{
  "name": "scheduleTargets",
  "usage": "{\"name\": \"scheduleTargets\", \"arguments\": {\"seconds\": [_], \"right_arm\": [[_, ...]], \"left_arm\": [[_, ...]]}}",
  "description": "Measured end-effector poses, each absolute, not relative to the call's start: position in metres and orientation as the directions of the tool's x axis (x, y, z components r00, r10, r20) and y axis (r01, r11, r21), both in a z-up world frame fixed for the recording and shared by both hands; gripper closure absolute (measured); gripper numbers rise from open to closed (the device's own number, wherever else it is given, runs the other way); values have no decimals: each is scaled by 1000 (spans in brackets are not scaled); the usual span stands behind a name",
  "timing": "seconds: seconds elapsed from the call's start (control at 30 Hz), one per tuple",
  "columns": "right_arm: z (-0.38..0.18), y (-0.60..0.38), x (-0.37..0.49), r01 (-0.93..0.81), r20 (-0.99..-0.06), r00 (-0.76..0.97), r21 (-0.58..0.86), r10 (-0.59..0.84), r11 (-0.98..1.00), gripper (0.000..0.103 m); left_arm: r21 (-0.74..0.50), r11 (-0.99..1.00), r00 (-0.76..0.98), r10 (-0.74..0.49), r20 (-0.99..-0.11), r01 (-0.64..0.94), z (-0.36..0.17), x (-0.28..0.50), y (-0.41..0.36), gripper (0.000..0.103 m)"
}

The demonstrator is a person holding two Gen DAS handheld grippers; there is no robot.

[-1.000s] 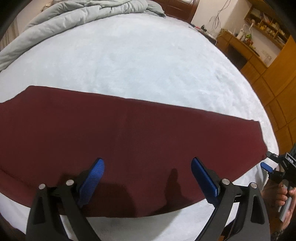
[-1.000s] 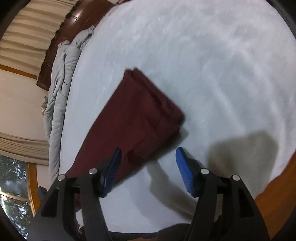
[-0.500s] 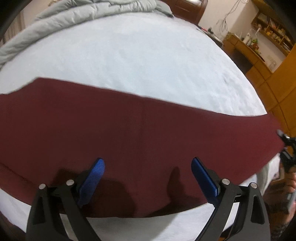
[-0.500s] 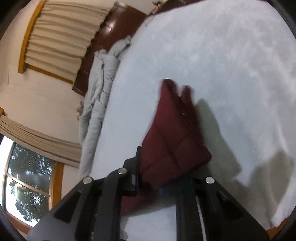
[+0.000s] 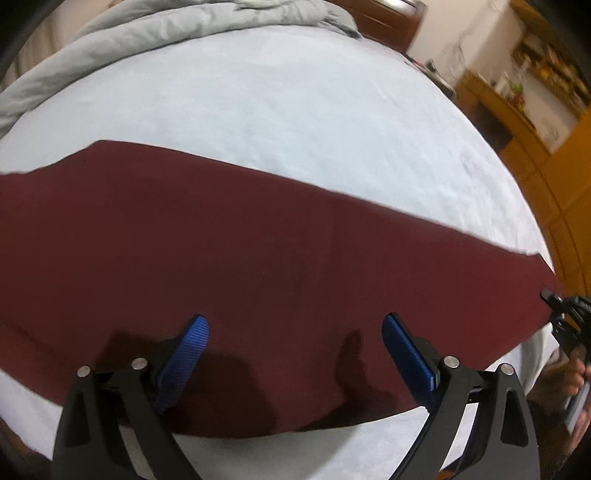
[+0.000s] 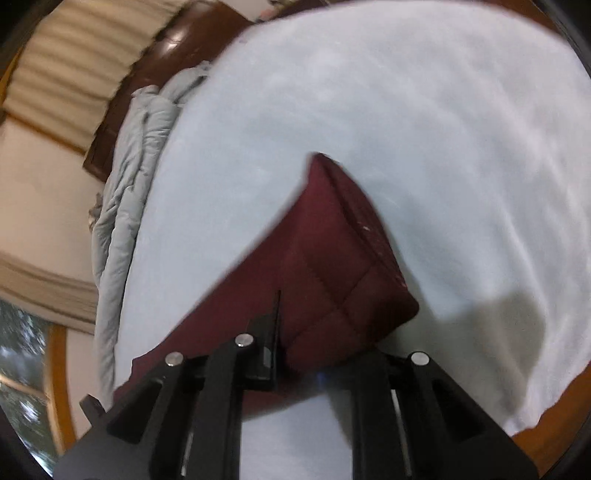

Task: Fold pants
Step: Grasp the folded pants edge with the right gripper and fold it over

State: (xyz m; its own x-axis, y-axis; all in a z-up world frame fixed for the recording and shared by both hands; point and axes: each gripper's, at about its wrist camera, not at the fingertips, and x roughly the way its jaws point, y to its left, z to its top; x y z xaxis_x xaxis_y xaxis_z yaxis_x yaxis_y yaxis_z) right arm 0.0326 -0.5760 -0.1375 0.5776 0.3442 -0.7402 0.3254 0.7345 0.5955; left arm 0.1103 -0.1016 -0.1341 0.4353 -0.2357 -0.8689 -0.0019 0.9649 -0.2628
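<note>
Left wrist view: maroon pants [image 5: 258, 266] spread across pale blue bed sheet [image 5: 295, 122]; left gripper [image 5: 295, 332] agape above them, clear of cloth. Grey duvet [image 5: 155, 26] bunched at headboard; wooden cabinets [image 5: 561, 177] right. Right gripper [image 6: 295, 354] clamped on pants end.

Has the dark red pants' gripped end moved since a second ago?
Yes. The dark red pants end, clamped in the right gripper, has lifted off the pale bedsheet.
</note>
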Motion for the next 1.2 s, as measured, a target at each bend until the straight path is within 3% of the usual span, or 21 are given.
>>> {"name": "scheduleTargets", "arguments": {"seconds": [0.23,0.43,0.87,1.03,1.17,1.2], "right_arm": [[-58,-471,58,51,-668,628,546,398,836,89],[-40,-368,81,-128,-651,575,526,495,841,89],[-83,-204,84,-356,-695,389,492,604,795,88],[-120,-172,76,-379,-763,301,454,572,806,88],[-139,-167,72,-382,-788,245,457,565,803,82],[-142,-167,70,-391,-788,231,462,571,796,76]], "left_arm": [[-279,959,483,-219,-848,-54,-115,96,-58,8],[-330,936,489,-233,-841,-123,-119,92,-22,8],[-413,888,530,-255,-809,-201,-117,78,34,8],[-453,865,527,-288,-799,-214,-120,76,44,8],[-462,860,517,-301,-801,-215,-117,85,45,8],[-475,854,514,-316,-798,-213,-116,87,44,8]]}}
